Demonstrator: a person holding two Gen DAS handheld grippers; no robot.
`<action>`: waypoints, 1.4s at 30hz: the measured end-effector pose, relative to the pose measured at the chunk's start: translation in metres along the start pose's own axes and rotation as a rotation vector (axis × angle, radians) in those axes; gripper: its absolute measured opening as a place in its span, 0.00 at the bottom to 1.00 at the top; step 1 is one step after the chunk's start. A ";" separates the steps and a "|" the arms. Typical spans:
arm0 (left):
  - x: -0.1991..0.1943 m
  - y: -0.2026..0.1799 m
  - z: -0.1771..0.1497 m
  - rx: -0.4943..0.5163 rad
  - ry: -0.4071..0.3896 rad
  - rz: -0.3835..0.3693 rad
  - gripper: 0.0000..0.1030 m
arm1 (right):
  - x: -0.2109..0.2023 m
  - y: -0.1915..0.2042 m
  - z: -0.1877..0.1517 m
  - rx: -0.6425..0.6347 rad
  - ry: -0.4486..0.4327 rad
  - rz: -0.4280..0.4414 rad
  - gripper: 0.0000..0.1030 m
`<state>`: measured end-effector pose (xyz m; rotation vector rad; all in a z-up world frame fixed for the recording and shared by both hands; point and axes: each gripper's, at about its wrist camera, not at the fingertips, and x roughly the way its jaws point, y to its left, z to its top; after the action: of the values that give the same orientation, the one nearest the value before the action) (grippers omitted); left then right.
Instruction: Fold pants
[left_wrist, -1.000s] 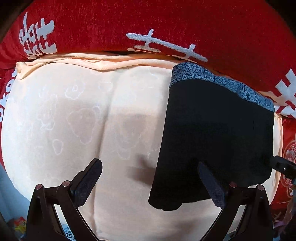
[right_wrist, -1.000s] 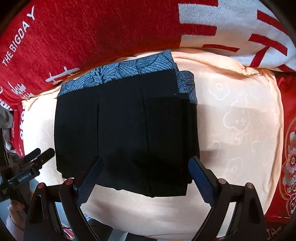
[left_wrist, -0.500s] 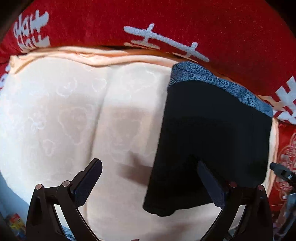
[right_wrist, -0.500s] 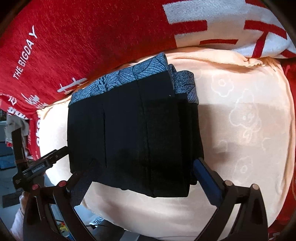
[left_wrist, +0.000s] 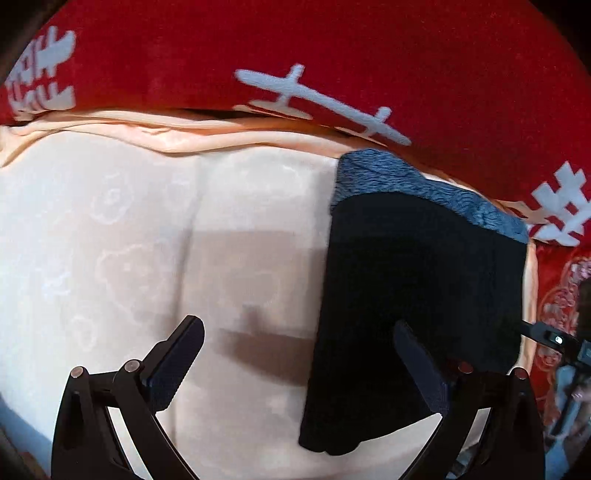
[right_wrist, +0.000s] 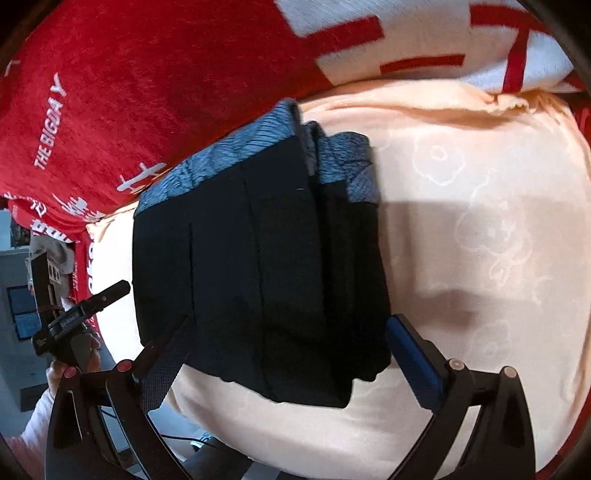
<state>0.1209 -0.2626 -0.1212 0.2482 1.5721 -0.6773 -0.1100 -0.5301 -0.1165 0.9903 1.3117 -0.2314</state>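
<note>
As far as I can judge, item nearly done: pants (right_wrist: 258, 266), folded into a compact black stack, patterned blue band at far end, lying on peach bedsheet (left_wrist: 110, 240); left claw (left_wrist: 295, 365) and right claw (right_wrist: 284, 362) both spread wide, empty; only tidying left

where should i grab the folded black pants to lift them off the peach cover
Grip the near bottom edge of the folded black pants, coming from the camera side. There the stacked layers end in a loose edge on the peach cover, right between the open right hand-held gripper jaws; the far patterned end abuts the red blanket.
</note>
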 end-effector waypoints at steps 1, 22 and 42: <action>0.002 0.000 0.003 0.005 0.006 -0.032 1.00 | 0.000 -0.004 0.001 0.005 -0.005 0.011 1.00; 0.061 -0.051 0.016 0.188 0.046 -0.207 0.94 | 0.040 -0.069 0.026 0.091 0.008 0.342 0.94; -0.048 -0.048 -0.060 0.158 -0.056 -0.138 0.61 | -0.016 -0.048 -0.051 0.155 0.044 0.502 0.40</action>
<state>0.0519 -0.2566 -0.0636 0.2370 1.4939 -0.9103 -0.1810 -0.5281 -0.1217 1.4282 1.0541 0.0757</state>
